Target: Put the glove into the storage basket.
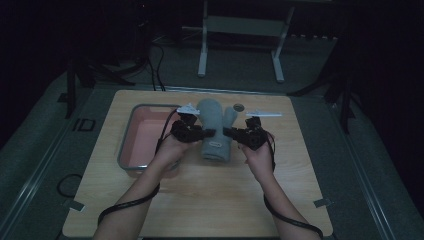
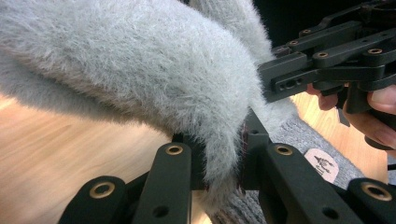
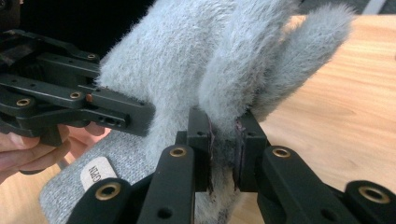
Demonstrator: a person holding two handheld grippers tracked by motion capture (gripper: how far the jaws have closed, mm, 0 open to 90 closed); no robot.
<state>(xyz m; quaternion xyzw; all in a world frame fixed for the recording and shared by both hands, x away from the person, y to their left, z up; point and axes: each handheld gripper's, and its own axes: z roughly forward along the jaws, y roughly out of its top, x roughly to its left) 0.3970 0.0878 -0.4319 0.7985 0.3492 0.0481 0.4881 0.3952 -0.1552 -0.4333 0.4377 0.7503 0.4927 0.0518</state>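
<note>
Both claws are pinching the mitten [image 1: 216,131], left claw [image 1: 207,133] and right claw [image 1: 227,131] clamping opposite sides near the table's [image 1: 210,200] far edge; lifting evenly probably keeps its cuff from slipping.

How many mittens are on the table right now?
1. One grey mitten sits mid-table, beside the pink tray, pinched by the left claw and the right claw. A second could hide beneath it.

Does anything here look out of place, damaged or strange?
Nothing looks damaged or spilled. The grey mitten is pinched at its two edges by the left gripper and the right gripper. The pink tray sits straight.
</note>
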